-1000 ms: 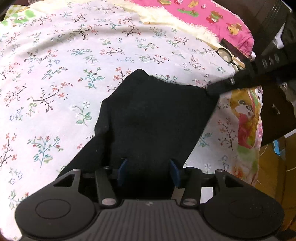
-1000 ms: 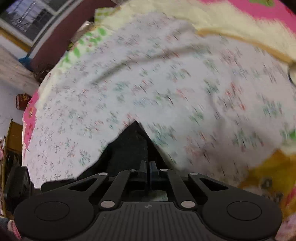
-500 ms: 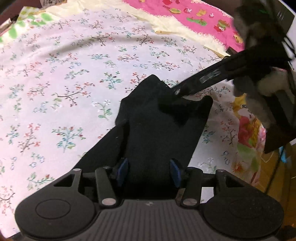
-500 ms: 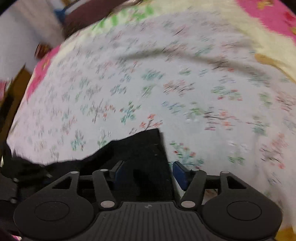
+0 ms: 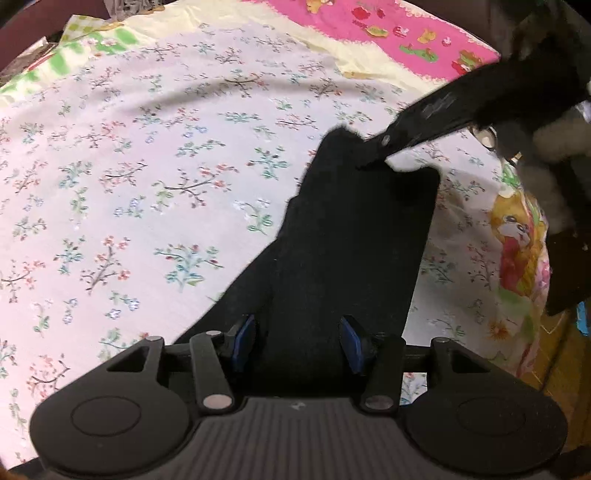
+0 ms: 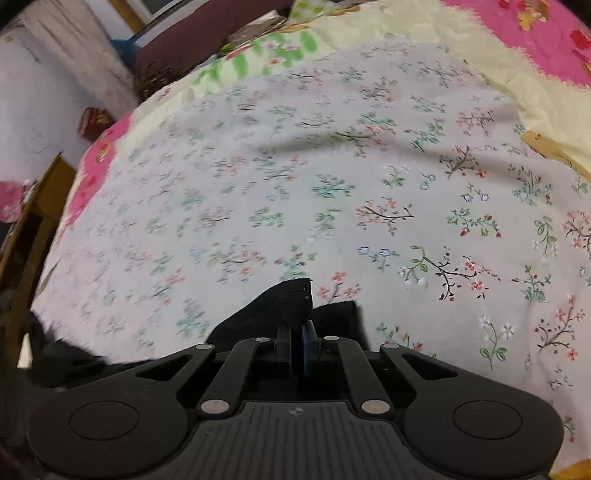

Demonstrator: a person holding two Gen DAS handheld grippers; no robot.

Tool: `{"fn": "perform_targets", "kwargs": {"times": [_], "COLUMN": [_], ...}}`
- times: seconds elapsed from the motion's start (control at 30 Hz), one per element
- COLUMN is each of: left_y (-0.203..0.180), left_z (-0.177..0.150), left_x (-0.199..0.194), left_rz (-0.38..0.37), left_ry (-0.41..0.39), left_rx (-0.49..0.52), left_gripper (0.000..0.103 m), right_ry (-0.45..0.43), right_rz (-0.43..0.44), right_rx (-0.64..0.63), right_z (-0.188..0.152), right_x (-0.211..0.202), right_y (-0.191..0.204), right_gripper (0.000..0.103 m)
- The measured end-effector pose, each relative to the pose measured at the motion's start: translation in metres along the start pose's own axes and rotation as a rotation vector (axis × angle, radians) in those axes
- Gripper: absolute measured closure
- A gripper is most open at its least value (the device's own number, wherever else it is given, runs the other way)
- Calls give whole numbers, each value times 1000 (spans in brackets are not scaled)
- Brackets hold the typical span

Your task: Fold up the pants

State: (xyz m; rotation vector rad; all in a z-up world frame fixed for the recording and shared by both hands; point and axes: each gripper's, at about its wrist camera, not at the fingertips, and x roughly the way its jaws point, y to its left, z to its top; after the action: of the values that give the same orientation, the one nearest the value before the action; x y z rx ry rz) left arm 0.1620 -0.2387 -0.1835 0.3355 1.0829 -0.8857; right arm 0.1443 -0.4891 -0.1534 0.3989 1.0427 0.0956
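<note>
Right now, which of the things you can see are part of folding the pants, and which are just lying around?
Part of the job:
black pants
left gripper, open, fabric between its pads
right gripper, shut on the pants' far edge
floral sheet they lie on

Just lying about:
pink cartoon blanket
pale yellow cloth
green-striped fabric

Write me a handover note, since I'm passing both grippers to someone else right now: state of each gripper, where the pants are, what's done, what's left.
Right gripper: shut on the pants' far corner, pinching a fold of the black cloth.
Left gripper: jaws apart over the near end of the pants; whether the pads press on the cloth can't be told.
Pants: on the floral sheet, lying as a narrow dark strip.
Done: seemingly folded lengthwise.
Left: probably bring the far end over toward the near end, then smooth flat.
</note>
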Motion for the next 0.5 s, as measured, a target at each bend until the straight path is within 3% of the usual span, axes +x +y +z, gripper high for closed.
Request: {"fn": "perform_targets", "kwargs": {"times": [0.07,0.17,0.23,0.27,0.3,0.4,0.5], "left_y": [3,2,-1,-2,-2,-5,-6], "left_z": [-2,-5,-8,-9,-11,-11,-8], "left_x": [2,3,3,4,5,8,11], "left_rz": [12,18,14,12,8,9,12], "left_ry": [5,3,2,4,10,14,18], "left_rx": [-3,-1,2,4,5,16,17], "left_gripper": [44,44,44,44,44,44,44], "right_ry": [-2,46,43,38,28,50,120], "right_rz": [-28,-76,-93,-107,-128,-136,-17], "right_rx": [49,13,-27,-59,-87,-137,-90], "right_z": [-4,-12,-14,-14,-14,-13,-10], "right_x": [18,33,23,17,12,15,33], "right_y": [-10,-12,-9,-8,-9,-18,-30], "right_gripper": [103,103,90,68,54,51,50]}}
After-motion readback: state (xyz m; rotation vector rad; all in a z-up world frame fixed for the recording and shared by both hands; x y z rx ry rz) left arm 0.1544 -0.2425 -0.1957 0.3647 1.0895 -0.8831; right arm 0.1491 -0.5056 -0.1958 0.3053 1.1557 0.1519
